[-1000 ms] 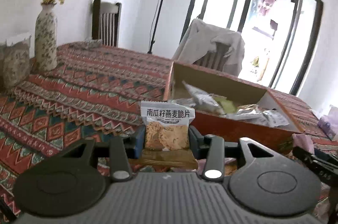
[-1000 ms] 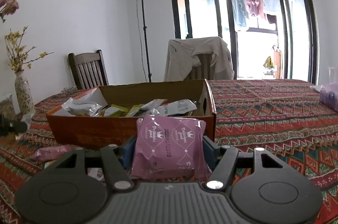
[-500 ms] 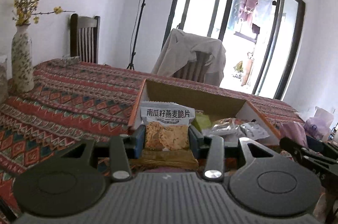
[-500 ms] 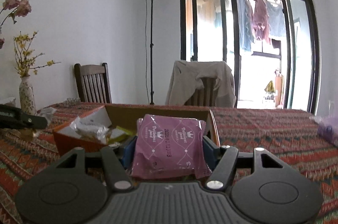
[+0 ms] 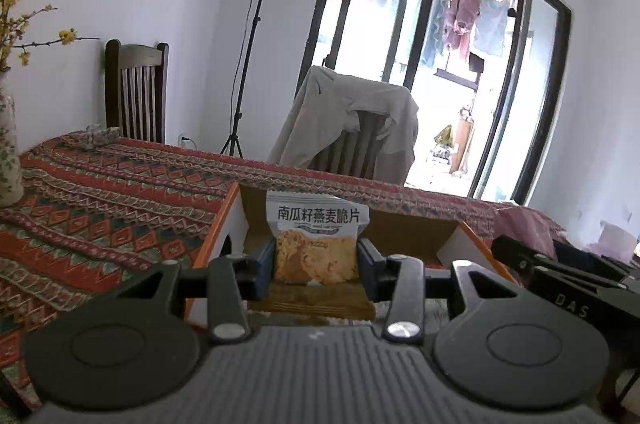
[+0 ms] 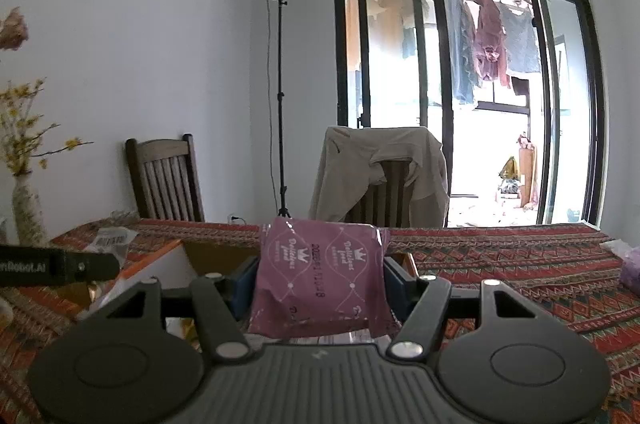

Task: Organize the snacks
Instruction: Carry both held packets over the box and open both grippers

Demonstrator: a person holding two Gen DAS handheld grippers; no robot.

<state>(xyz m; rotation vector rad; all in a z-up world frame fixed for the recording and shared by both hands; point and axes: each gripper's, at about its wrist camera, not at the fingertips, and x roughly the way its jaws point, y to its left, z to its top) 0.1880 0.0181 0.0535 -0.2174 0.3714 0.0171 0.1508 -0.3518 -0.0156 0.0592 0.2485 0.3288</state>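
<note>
My left gripper (image 5: 316, 266) is shut on a grey-and-yellow oat crisp packet (image 5: 316, 244), held upright over the near edge of an orange cardboard box (image 5: 416, 236). The box's inside is mostly hidden behind the packet. In the right wrist view my right gripper (image 6: 318, 284) is shut on a pink snack packet (image 6: 320, 280), raised above the same box (image 6: 176, 260), whose left flap and far wall show. The right gripper's tool also appears at the right of the left wrist view (image 5: 560, 272), and the left tool at the left edge of the right wrist view (image 6: 56, 266).
A patterned red tablecloth (image 5: 108, 200) covers the table. A flowered vase (image 5: 8, 152) stands at far left. Two chairs (image 5: 136, 92) stand behind the table, one draped with a beige jacket (image 5: 352, 120). A lamp stand (image 5: 248, 40) and glass doors lie beyond. Purple wrappers (image 6: 630, 264) lie at right.
Both grippers rose and moved toward the box with their packets still gripped. The box's contents dropped out of sight below them, and the left gripper swung right to face the box head-on.
</note>
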